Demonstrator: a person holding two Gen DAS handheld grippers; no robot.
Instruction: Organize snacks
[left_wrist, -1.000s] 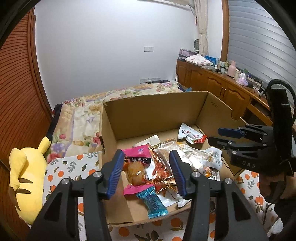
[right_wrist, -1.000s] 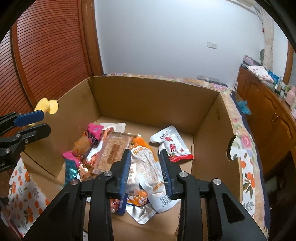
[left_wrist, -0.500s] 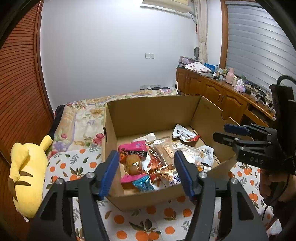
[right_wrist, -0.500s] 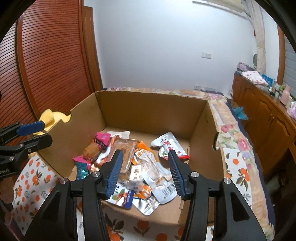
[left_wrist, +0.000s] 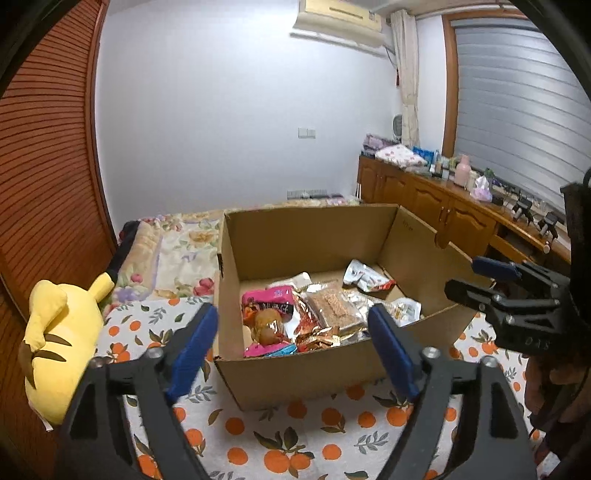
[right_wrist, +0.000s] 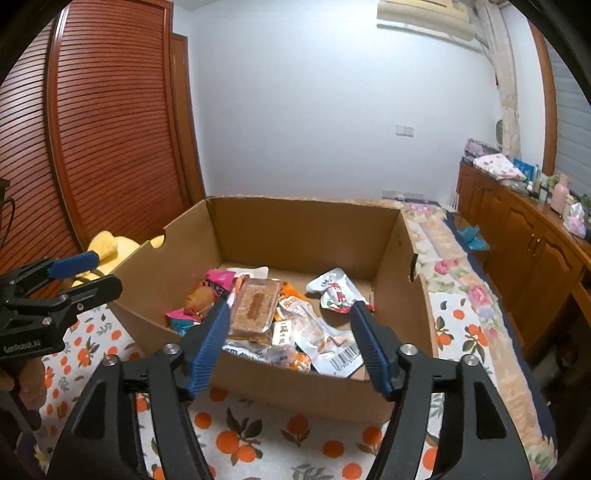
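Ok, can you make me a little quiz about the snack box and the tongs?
1. True or false: the left tongs hold a snack.
2. Where do the snacks lie? A) on the orange-print cloth B) in the cardboard box C) on the yellow plush toy
3. Fill in: the snack at the box's far right is a white and ___ pouch.

Key:
1. False; both the left and right tongs are opening, with nothing between them.
2. B
3. red

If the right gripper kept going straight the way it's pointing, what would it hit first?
Probably the snack packets in the cardboard box; the right gripper, jaws opening and empty, aims over its near wall, though depth is unclear.
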